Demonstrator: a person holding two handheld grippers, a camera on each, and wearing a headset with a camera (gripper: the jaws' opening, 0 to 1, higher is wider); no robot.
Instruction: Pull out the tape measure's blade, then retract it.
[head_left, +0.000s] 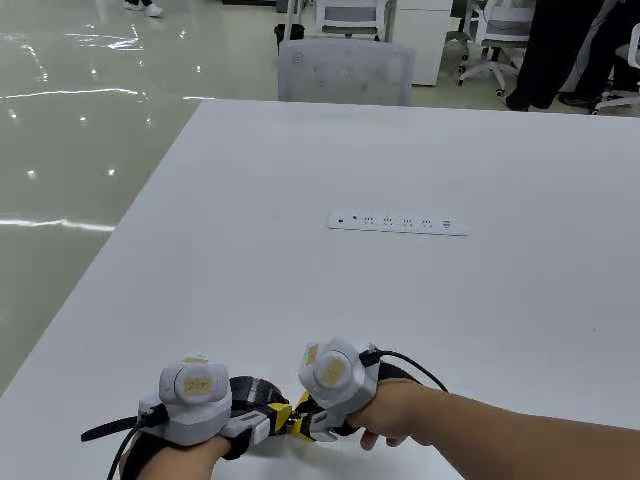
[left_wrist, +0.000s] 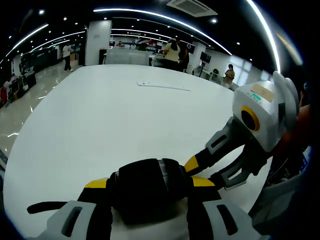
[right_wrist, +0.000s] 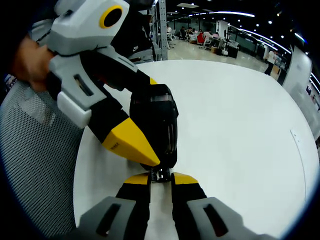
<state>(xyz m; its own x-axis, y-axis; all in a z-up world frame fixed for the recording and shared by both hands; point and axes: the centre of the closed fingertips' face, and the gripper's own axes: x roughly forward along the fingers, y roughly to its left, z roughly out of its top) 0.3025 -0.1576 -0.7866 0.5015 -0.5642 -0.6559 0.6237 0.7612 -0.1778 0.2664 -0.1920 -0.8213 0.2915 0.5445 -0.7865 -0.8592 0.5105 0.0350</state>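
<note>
Bright, even overhead light fills the head view. The white surface (head_left: 300, 250) is flatly lit, with only faint, soft shadow beside the fingers (head_left: 262, 422). Far beyond them the glossy floor (head_left: 70, 120) carries white glare streaks.

In the left gripper view, ceiling strip lights (left_wrist: 165, 17) bow into arcs well above the fingers (left_wrist: 95, 184) of the left gripper (left_wrist: 150, 182). The black tape measure (left_wrist: 150, 200) between them shows little detail.

In the right gripper view, the surface glares beyond the fingers (right_wrist: 136, 179).

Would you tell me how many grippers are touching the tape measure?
2: the left gripper clamps the black tape measure near the table edge; the right gripper, beside it, pinches its blade tip.
</note>
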